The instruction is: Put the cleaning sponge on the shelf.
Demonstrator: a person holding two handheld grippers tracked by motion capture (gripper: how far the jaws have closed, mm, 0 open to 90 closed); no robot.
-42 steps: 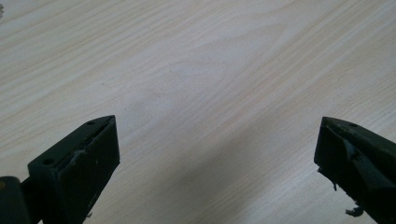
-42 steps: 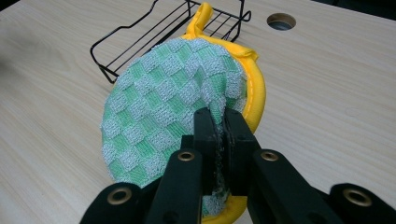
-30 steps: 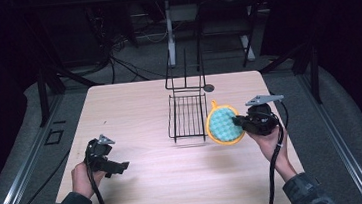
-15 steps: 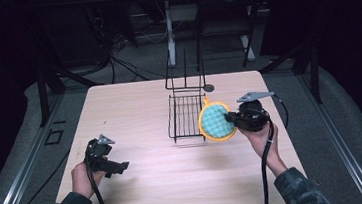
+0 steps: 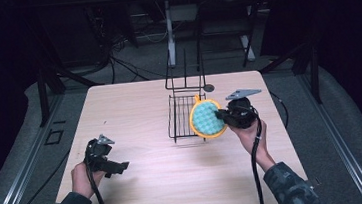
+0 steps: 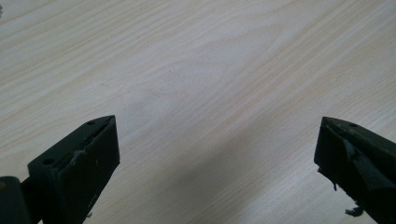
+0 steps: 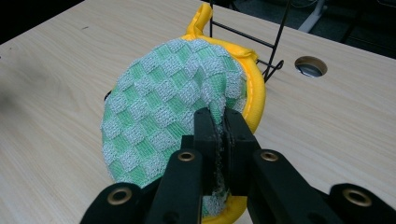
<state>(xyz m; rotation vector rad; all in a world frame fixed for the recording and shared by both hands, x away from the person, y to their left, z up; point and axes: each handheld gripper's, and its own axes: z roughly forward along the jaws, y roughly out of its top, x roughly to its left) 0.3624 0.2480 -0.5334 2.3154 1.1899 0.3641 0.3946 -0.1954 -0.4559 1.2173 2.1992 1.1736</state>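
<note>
right gripper (image 5: 227, 118): clamped on the edge of the green-checked, yellow-rimmed pot holder (image 5: 207, 119), held upright off the surface (image 5: 134, 106) | relation: wire rack (image 5: 181, 113) lay just left of the pot holder, its rim at the rack's right side | left gripper (image 5: 117, 167): jaws wide, empty, well apart from the rack

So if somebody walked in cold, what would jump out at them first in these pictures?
The round green-checked pot holder with a yellow rim, bright against the dark room, pinched at its edge by the right gripper and held upright at the right side of the black wire rack in the middle of the pale wooden table. Next, the left gripper, jaws wide apart, at the table's near left.
</note>
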